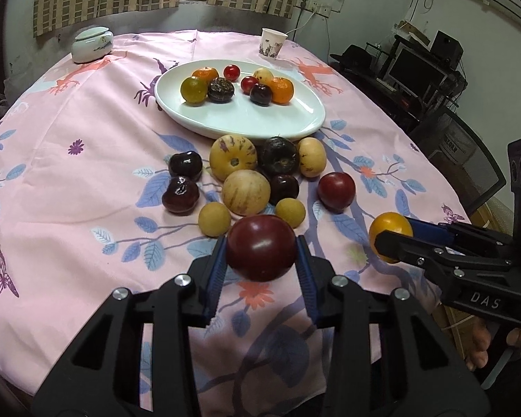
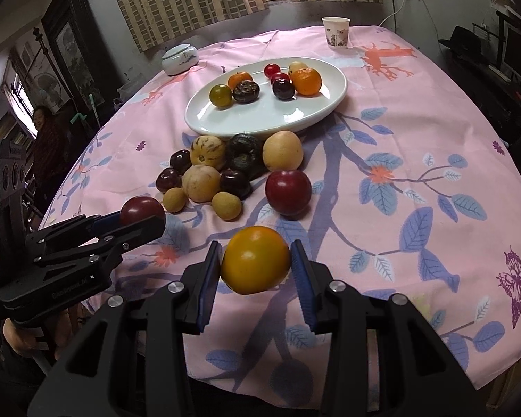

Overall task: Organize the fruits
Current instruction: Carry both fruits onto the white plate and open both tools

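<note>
My left gripper [image 1: 261,253] is shut on a dark red plum [image 1: 261,247] and holds it above the near part of the table. My right gripper [image 2: 256,260] is shut on a yellow-orange fruit [image 2: 255,259]; it also shows in the left wrist view [image 1: 389,232]. A white oval plate [image 1: 246,120] holds several small fruits at the far middle. In front of it a cluster of loose fruits [image 1: 241,180] lies on the pink floral cloth, with another red plum [image 1: 336,190] to its right.
A white lidded jar [image 1: 92,44] stands at the far left and a paper cup [image 1: 272,43] at the far right. The round table's edge [image 1: 469,208] falls off to the right near a chair and desk. A person [image 2: 45,132] is at the left.
</note>
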Available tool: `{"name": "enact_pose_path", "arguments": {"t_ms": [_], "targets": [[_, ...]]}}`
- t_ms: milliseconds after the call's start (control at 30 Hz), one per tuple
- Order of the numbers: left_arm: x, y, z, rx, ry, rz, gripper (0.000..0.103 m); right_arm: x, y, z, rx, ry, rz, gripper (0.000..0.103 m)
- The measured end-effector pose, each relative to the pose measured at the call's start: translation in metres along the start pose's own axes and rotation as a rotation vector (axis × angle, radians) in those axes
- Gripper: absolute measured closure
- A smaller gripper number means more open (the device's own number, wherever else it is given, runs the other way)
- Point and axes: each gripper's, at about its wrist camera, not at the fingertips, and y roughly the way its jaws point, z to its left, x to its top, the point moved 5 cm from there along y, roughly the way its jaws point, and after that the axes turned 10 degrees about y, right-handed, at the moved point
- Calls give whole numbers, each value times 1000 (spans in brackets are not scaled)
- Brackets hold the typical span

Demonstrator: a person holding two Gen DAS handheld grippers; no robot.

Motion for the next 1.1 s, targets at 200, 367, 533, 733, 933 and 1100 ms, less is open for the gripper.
{"name": "enact_pose_path", "arguments": {"t_ms": [200,367,533,733,933,1100], "targets": [[2,-10,9,6,-10,-20,64,0,1,10,12,-19,-3,62],[12,-14,19,11,-24,-34,64,5,6,13,25,-23,4,62],[34,-10,32,24,-21,-36,64,22,15,21,37,-53,14,62],[99,6,63,79,-6,-59,64,80,35,35,29,-124,5,62],[167,62,111,87,-71,1,64,147,86,41,-28,-149,30,62],[188,109,124,107,-68,71,64,175,127,40,-51,-142,51,62]]}}
